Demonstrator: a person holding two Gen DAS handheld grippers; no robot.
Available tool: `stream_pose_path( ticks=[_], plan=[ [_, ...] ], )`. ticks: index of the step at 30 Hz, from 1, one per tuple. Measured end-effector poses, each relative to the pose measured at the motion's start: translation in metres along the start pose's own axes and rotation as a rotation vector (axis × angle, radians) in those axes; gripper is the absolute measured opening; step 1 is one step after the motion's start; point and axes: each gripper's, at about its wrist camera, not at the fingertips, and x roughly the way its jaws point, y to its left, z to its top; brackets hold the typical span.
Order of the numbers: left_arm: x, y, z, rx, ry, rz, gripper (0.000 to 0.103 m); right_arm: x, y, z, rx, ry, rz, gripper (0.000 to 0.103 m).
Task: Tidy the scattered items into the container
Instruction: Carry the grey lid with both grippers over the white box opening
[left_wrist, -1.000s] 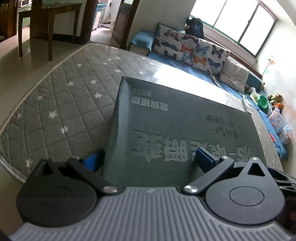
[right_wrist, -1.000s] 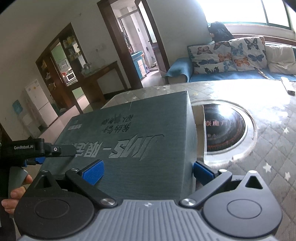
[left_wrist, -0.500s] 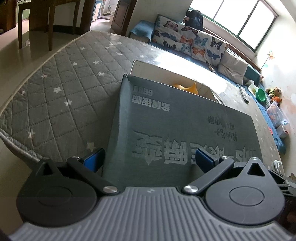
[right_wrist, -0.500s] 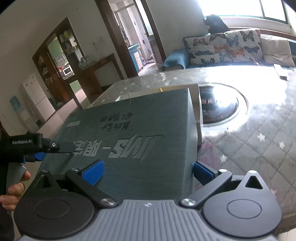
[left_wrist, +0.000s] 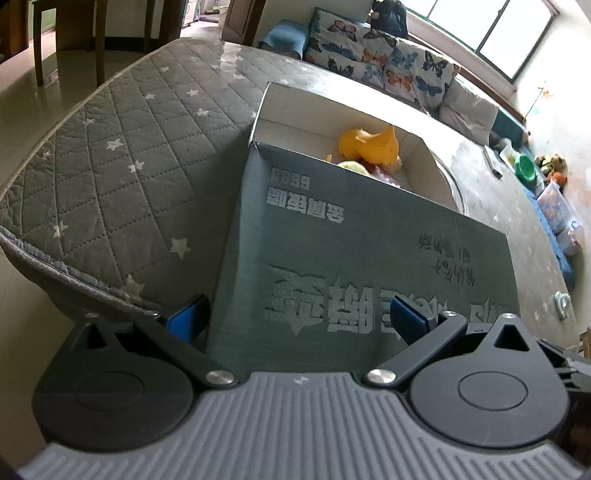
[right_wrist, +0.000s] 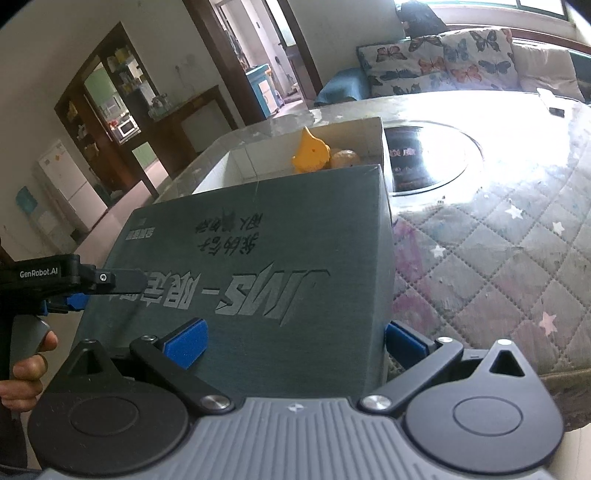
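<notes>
**Lid held at both near corners, box half covered at 12 o'clock**

Nearest you, the right tongs are standing wide and pinching the near right corner of the dark grey lid, one blue pad on its printed top and the other against its right wall. The left tongs are doing the same at the near left corner. In the right wrist view they are reaching in from 9 o'clock, with one finger lying on top of the lid and your hand wrapping the grip below.

The lid's long axis is running from 9 to 3 o'clock across both views, with its print upside down to you. Neither hand is nearer; you are sharing the load evenly.

Just past the lid's far edge, at 12 o'clock, the white box is sitting on the quilted worktop with its far part showing open. A yellow toy and a few other pieces are lying inside it. No stray item is showing on the worktop in either view.

This fits two stages: the lid sliding on to close a filled box, or coming off towards you. Either way the travel is along the 6 to 12 line, so be keeping the long edges square to the box walls.

Beyond, the sofa is lining the wall.
</notes>
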Motion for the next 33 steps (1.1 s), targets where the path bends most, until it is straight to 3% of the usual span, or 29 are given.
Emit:
stream_pose_path(
  ticks=[15,33],
  plan=[
    [0.026,0.009,-0.008,-0.032,0.102,0.022,0.103,0.021,-0.009,-0.003,0.017,0.095,-0.003,0.103],
    [0.03,0.014,-0.005,-0.024,0.13,0.018,0.103,0.028,-0.001,0.003,-0.006,0.133,-0.012,0.103]
  ],
)
